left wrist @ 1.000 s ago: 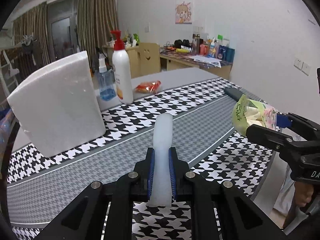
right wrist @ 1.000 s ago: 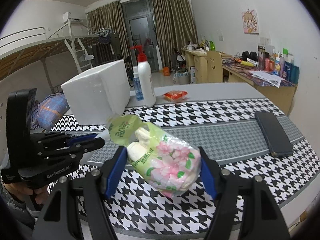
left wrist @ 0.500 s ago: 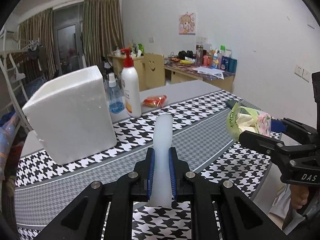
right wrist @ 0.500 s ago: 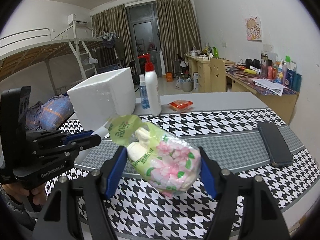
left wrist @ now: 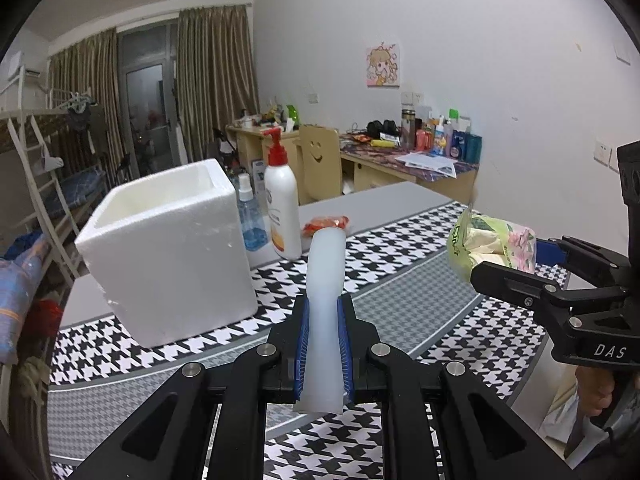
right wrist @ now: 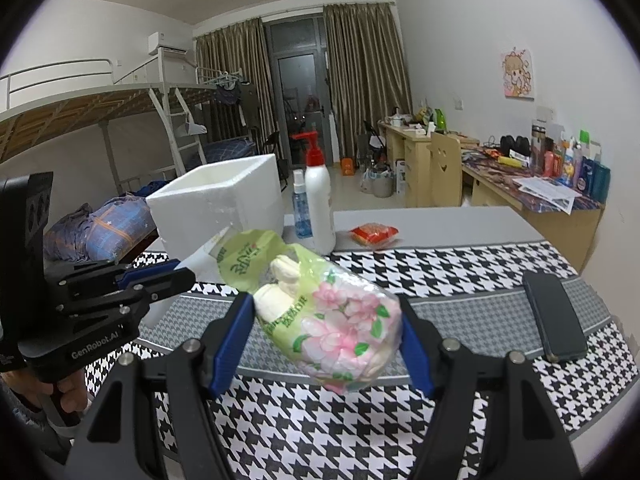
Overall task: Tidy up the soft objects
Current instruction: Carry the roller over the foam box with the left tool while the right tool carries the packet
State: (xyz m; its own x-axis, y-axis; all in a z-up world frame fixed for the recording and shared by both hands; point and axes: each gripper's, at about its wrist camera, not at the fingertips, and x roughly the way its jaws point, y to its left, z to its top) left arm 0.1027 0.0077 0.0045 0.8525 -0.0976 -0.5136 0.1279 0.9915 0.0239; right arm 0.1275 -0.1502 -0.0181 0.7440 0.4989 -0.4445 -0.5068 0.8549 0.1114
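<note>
Both grippers have risen, so the foam box (left wrist: 168, 256) now shows its open, empty top. Left gripper (left wrist: 323, 344) clamps a translucent soft strip (left wrist: 325, 280); right gripper (right wrist: 326, 344) clamps a floral tissue pack (right wrist: 340, 324). Both items are airborne above the table (right wrist: 460, 276); neither is yet boxed.

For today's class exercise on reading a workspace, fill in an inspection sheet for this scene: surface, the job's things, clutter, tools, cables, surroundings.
Surface: table under a houndstooth cloth.
Job's things: floral tissue pack and pale soft strip, both held off the table; open white foam box on the table, nothing visible inside.
Clutter: pump bottle, blue spray bottle, red snack packet, dark phone.
Tools: left tool shut on the strip; right tool shut on the tissue pack.
Cables: nothing seen.
Surroundings: bunk bed, curtains, crowded desk, chair.
</note>
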